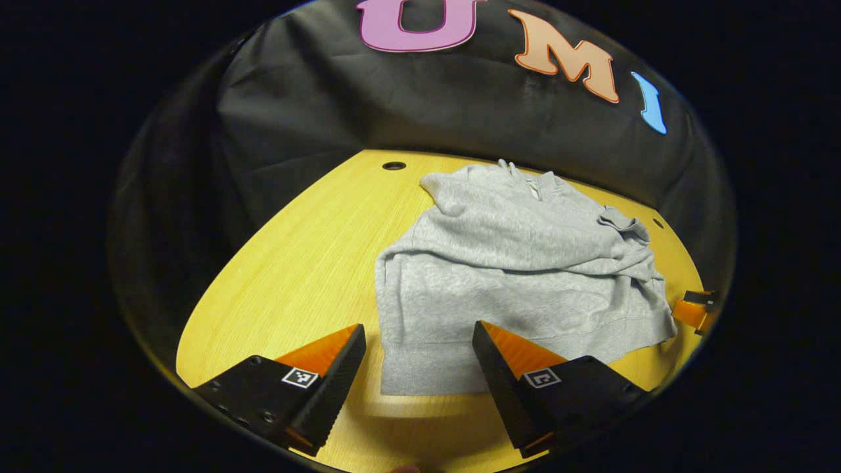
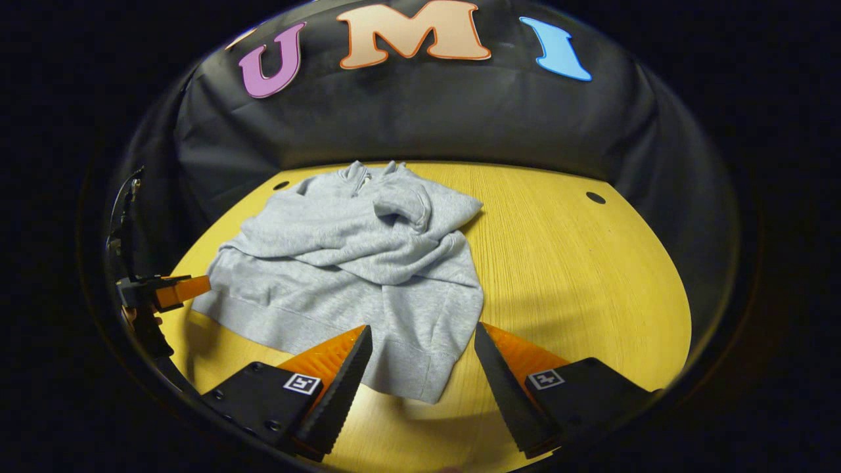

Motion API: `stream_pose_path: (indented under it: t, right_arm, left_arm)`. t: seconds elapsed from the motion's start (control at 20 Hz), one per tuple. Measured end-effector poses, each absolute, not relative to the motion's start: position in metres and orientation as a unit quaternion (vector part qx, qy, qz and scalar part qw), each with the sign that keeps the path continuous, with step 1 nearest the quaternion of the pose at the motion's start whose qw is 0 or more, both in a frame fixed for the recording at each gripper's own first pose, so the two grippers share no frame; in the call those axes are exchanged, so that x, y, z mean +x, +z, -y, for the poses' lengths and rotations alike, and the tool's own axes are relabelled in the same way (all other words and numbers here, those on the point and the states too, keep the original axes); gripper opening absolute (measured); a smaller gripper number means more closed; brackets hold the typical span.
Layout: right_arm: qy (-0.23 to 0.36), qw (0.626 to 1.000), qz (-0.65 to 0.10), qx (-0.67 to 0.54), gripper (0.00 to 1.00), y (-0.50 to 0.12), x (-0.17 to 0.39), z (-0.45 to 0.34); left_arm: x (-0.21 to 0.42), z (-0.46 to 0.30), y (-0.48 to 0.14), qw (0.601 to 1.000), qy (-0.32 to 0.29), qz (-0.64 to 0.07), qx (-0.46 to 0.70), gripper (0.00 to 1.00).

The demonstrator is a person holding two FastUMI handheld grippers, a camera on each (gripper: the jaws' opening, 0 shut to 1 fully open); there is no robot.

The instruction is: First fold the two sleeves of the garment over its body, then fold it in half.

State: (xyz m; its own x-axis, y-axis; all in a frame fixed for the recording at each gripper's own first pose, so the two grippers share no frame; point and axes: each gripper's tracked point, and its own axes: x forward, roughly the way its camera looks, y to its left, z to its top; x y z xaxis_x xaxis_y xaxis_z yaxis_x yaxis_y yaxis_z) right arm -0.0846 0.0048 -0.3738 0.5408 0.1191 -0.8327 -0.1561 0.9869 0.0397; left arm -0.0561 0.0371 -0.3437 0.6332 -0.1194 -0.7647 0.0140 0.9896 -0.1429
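Observation:
A grey sweatshirt (image 1: 512,276) lies flat on the yellow wooden table (image 1: 309,263), both sleeves folded across its body, collar toward the far wall. My left gripper (image 1: 418,341) hovers open above the near left corner of the hem, nothing between its fingers. In the right gripper view the same sweatshirt (image 2: 355,269) lies left of centre, and my right gripper (image 2: 422,341) stands open over the hem's near right corner. The right gripper's tip (image 1: 693,310) shows at the far right of the left gripper view; the left gripper (image 2: 167,292) shows at the left edge of the right gripper view.
The table (image 2: 578,276) has small round holes near its far edge (image 1: 393,165) (image 2: 595,197). Black cloth walls close the booth behind and at the sides. Bare tabletop lies left of the garment in the left gripper view and right of it in the right gripper view.

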Motion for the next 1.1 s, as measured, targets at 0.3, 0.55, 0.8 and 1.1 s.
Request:
stream_pose_path:
  t: [0.3, 0.55, 0.8, 1.1]
  right_arm:
    - [0.062, 0.863, -0.500, -0.022, 0.99, -0.395, -0.093, -0.001]
    - [0.061, 0.851, -0.521, -0.016, 0.98, -0.404, -0.099, -0.005]
    - [0.065, 0.846, -0.528, 0.012, 0.44, -0.405, -0.096, -0.012]
    - [0.077, 0.831, -0.548, 0.057, 0.19, -0.408, -0.097, -0.020]
  left_arm:
    - [-0.062, -0.034, -0.357, 0.895, -0.042, -0.441, -0.062, 0.97]
    - [-0.063, -0.035, -0.356, 0.896, -0.040, -0.439, -0.060, 0.95]
    - [-0.059, -0.024, -0.356, 0.895, -0.069, -0.436, -0.055, 0.68]
    - [-0.056, -0.009, -0.352, 0.895, -0.091, -0.427, -0.097, 0.15]
